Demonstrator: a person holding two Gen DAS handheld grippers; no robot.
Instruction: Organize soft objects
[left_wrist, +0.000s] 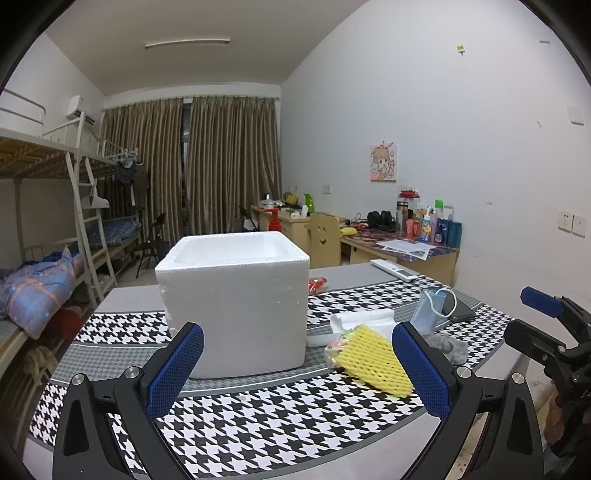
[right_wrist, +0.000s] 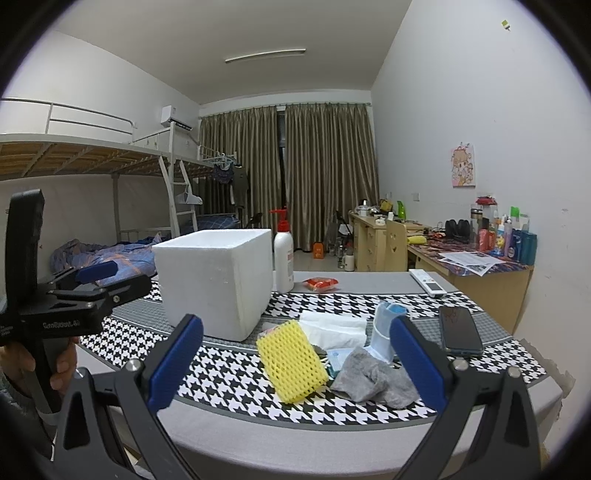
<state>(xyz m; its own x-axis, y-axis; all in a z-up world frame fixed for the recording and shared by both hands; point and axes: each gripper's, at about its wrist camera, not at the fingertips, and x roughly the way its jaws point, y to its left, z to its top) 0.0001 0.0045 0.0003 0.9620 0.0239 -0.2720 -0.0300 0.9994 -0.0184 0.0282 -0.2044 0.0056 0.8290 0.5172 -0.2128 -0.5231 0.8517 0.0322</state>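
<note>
**Soft pile beside the foam box, both grippers spread and empty**

I had the left gripper (left_wrist: 297, 363) level above the near edge of the table (left_wrist: 236, 428), its blue pads wide apart with nothing between them, aimed at the white foam box (left_wrist: 236, 299). The right gripper (right_wrist: 295, 360) sat equally wide and empty, pointed at the pile just right of the box. A hand (right_wrist: 22, 365) gripped the left tool's handle at the edge of the right view.

The pile lay on the houndstooth cloth: a yellow foam net sleeve (right_wrist: 291, 360), a grey sock (right_wrist: 376, 380) touching it, white tissue (right_wrist: 334, 326) behind, and a blue face mask (right_wrist: 384, 332) standing partly upright. A phone (right_wrist: 460, 330) lay just beside them.

I judged all of it featherweight and limp. The sleeve should squash and spring back, so I would pinch it across the middle, not at a corner. The sock should drape; a bunched fold near its centre looked the surest hold. The tissue might tear, and the mask's ear loops could snag its neighbours. The box, open-topped, seemed the natural destination, though light enough to slide if nudged.
</note>
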